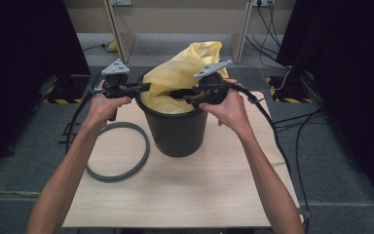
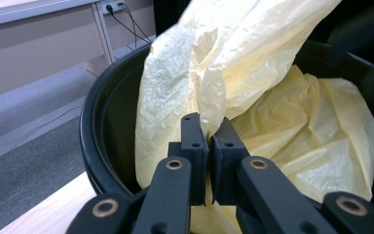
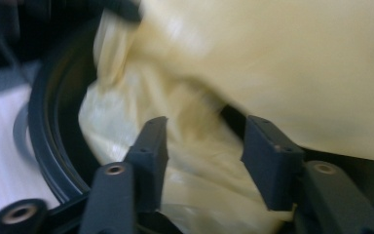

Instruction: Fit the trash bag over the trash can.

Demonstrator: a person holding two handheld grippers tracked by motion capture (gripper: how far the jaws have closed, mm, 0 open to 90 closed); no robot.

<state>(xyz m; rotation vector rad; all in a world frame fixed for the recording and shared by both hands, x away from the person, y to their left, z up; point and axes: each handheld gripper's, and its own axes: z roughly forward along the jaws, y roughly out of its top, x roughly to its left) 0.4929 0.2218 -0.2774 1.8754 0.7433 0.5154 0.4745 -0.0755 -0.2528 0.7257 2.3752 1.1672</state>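
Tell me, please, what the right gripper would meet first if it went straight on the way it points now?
Most likely the yellow plastic bag: the right gripper, jaws apart, points straight into the bag's crumpled folds inside the black bucket. Blur leaves the depth unclear.

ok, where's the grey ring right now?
In the high view the grey ring lies flat on the wooden table, left of the black bucket and touching its base, under the person's left forearm.

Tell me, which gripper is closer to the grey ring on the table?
Left. The left gripper is at the bin's left rim, just above the grey ring. The right gripper is over the bin, farther away.
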